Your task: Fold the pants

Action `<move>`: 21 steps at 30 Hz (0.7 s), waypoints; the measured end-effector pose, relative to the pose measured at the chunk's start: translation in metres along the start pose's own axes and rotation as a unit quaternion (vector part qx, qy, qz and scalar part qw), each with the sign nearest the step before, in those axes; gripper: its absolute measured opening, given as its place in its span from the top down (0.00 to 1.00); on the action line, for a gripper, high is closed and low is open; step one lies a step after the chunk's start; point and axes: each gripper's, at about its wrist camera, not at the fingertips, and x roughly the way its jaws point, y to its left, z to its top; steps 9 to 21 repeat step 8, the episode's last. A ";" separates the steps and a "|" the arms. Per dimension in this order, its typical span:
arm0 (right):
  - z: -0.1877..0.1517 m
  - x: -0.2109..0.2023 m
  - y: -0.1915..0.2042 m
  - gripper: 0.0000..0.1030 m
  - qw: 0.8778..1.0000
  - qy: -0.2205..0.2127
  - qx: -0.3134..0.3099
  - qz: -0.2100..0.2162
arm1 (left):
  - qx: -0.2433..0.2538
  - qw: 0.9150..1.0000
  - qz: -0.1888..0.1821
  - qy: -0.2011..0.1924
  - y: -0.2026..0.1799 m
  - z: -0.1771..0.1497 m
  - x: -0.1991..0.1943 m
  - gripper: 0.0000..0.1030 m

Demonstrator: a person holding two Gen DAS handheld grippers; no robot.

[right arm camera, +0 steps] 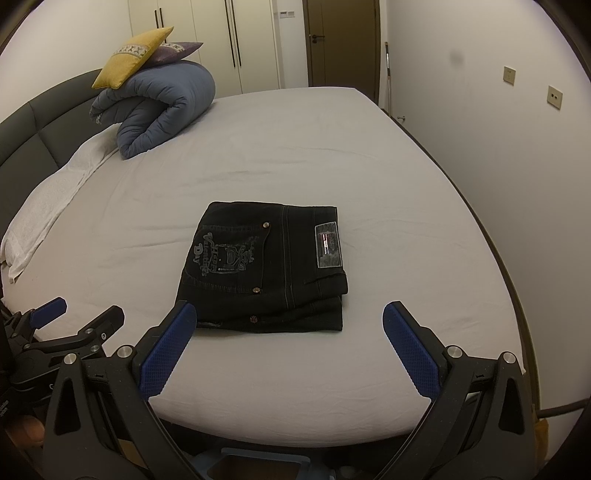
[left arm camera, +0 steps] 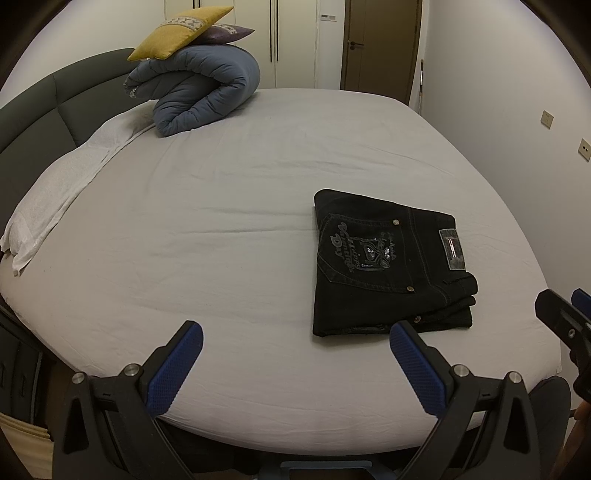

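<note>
Black jeans (left arm camera: pixel 388 266) lie folded into a compact rectangle on the grey bed sheet (left arm camera: pixel 221 221), back pocket print and waist label up. In the right wrist view the jeans (right arm camera: pixel 266 266) sit just beyond my fingers. My left gripper (left arm camera: pixel 295 332) is open and empty, above the bed's near edge, left of the jeans. My right gripper (right arm camera: pixel 290 314) is open and empty, just short of the jeans' near edge. The right gripper also shows at the left wrist view's right edge (left arm camera: pixel 565 314); the left gripper shows in the right wrist view (right arm camera: pixel 81 314).
A rolled blue duvet (left arm camera: pixel 199 92) with a yellow cushion (left arm camera: pixel 181 33) and a purple cushion (left arm camera: pixel 229 33) sits at the far left by the dark headboard (left arm camera: pixel 55 99). A white towel (left arm camera: pixel 59 192) lies along the left side. A wall (right arm camera: pixel 517 166) runs close on the right.
</note>
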 end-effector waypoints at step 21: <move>-0.001 0.003 -0.006 0.00 1.000 0.004 0.001 0.002 | 0.008 1.000 0.011 -0.005 -0.005 -0.001 0.000 0.00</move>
